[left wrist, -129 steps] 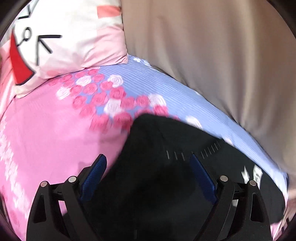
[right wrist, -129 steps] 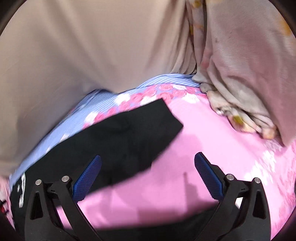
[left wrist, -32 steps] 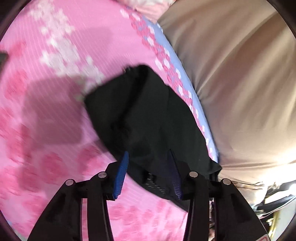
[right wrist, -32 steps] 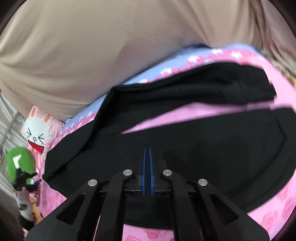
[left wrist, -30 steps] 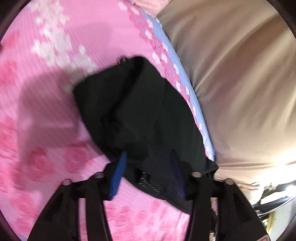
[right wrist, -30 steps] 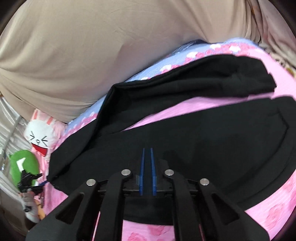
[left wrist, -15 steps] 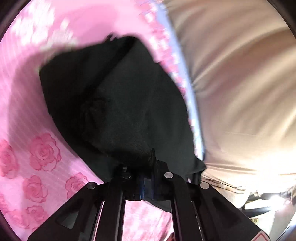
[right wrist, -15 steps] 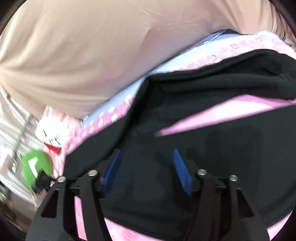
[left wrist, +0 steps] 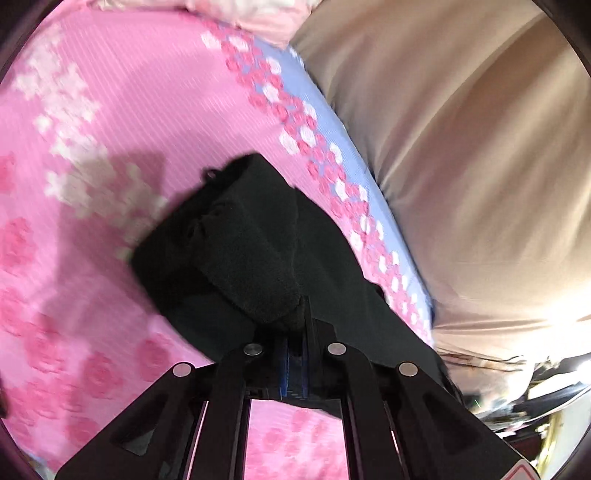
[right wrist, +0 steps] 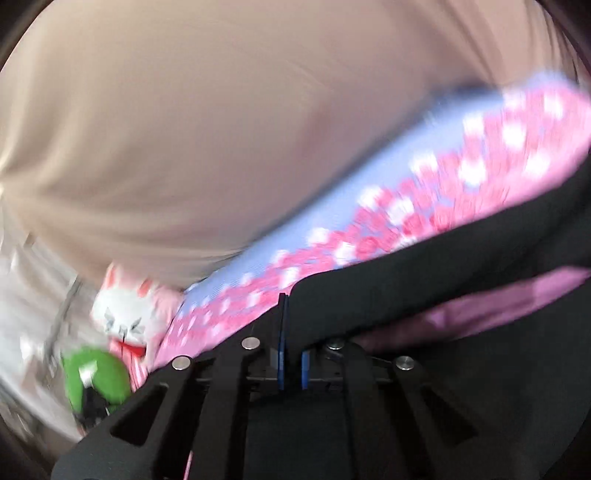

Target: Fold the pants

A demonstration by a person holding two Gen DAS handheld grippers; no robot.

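Note:
The black pants (left wrist: pixel 240 251) lie on a pink floral bedsheet (left wrist: pixel 92 129). In the left wrist view my left gripper (left wrist: pixel 295 332) is shut on a bunched fold of the pants, which hangs forward over the jaws. In the right wrist view my right gripper (right wrist: pixel 291 325) is closed down on the black pants (right wrist: pixel 424 291), with fabric pinched between the blue pads. The cloth stretches to the right, with a strip of pink sheet showing under a raised layer. This view is blurred by motion.
A beige curtain (left wrist: pixel 461 147) hangs along the bed's far side, next to the sheet's blue rose-patterned border (left wrist: pixel 314 125). A pink pillow (left wrist: pixel 258 14) lies at the top. A white rabbit plush (right wrist: pixel 129 314) and a green toy (right wrist: pixel 96 373) sit at the left.
The left gripper shut on the pants and lifted the fold. The right gripper let go, opened, swung left and closed again on another part of the pants.

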